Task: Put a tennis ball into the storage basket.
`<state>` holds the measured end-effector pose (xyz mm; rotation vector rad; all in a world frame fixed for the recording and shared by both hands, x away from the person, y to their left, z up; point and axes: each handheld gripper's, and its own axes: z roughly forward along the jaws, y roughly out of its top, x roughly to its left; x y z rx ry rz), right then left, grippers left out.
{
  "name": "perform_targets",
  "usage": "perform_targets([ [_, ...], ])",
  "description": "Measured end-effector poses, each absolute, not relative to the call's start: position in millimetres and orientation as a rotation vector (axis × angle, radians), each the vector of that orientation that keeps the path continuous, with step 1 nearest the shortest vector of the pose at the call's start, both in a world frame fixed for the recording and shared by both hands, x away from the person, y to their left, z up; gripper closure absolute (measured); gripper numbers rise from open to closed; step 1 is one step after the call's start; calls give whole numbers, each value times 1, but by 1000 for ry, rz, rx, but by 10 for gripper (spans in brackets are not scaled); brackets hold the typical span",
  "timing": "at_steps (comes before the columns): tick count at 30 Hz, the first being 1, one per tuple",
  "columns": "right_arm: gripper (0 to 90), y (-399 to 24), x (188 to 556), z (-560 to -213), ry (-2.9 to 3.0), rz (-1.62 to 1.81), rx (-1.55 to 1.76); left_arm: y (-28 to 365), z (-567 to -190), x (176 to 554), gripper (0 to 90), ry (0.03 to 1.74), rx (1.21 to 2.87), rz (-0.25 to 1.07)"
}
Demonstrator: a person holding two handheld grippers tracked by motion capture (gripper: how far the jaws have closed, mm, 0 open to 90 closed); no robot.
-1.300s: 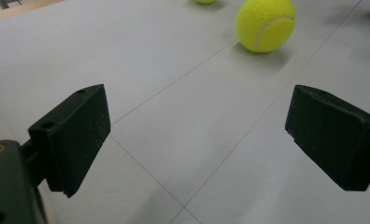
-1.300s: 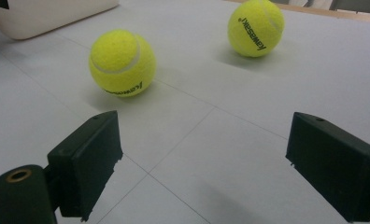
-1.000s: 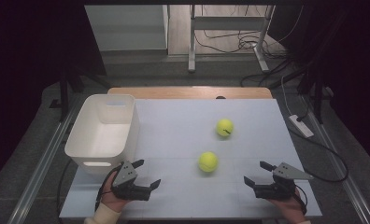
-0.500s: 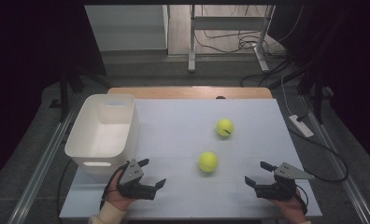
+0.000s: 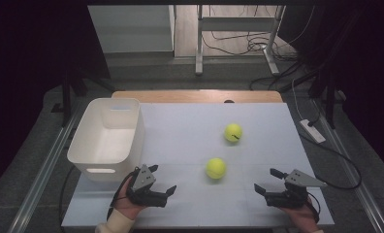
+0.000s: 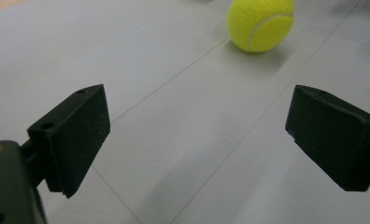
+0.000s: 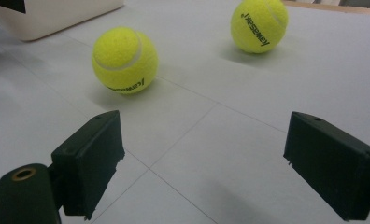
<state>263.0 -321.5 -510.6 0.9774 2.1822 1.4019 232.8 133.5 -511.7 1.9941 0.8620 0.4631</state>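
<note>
Two yellow tennis balls lie on the white table: a near ball (image 5: 216, 168) and a far ball (image 5: 233, 132). My left gripper (image 5: 163, 178) is at the front left, beside the white bin (image 5: 107, 136), open and empty, pointing right toward the near ball. In the left gripper view its jaws (image 6: 197, 126) stand wide apart, with one ball (image 6: 260, 23) ahead and well clear of them. My right gripper (image 5: 265, 179) is at the front right, open and empty, pointing left. In the right gripper view, beyond that gripper (image 7: 202, 158), lie the near ball (image 7: 124, 59) and the far ball (image 7: 259, 24).
The bin is empty inside and stands along the table's left edge; its wall (image 7: 52, 14) appears at the top left of the right gripper view. A wooden strip (image 5: 200, 95) runs along the table's far edge. Cables and table legs lie on the floor beyond.
My left gripper has edged slightly to the right and turned a little toward the near ball. The right gripper and both balls have stayed put.
</note>
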Motion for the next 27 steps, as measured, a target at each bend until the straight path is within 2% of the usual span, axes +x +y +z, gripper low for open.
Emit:
perform_targets([
  [27, 121, -315, 263, -510, 2197, 1389, 933, 108, -494, 256, 77, 859, 2033, 423],
])
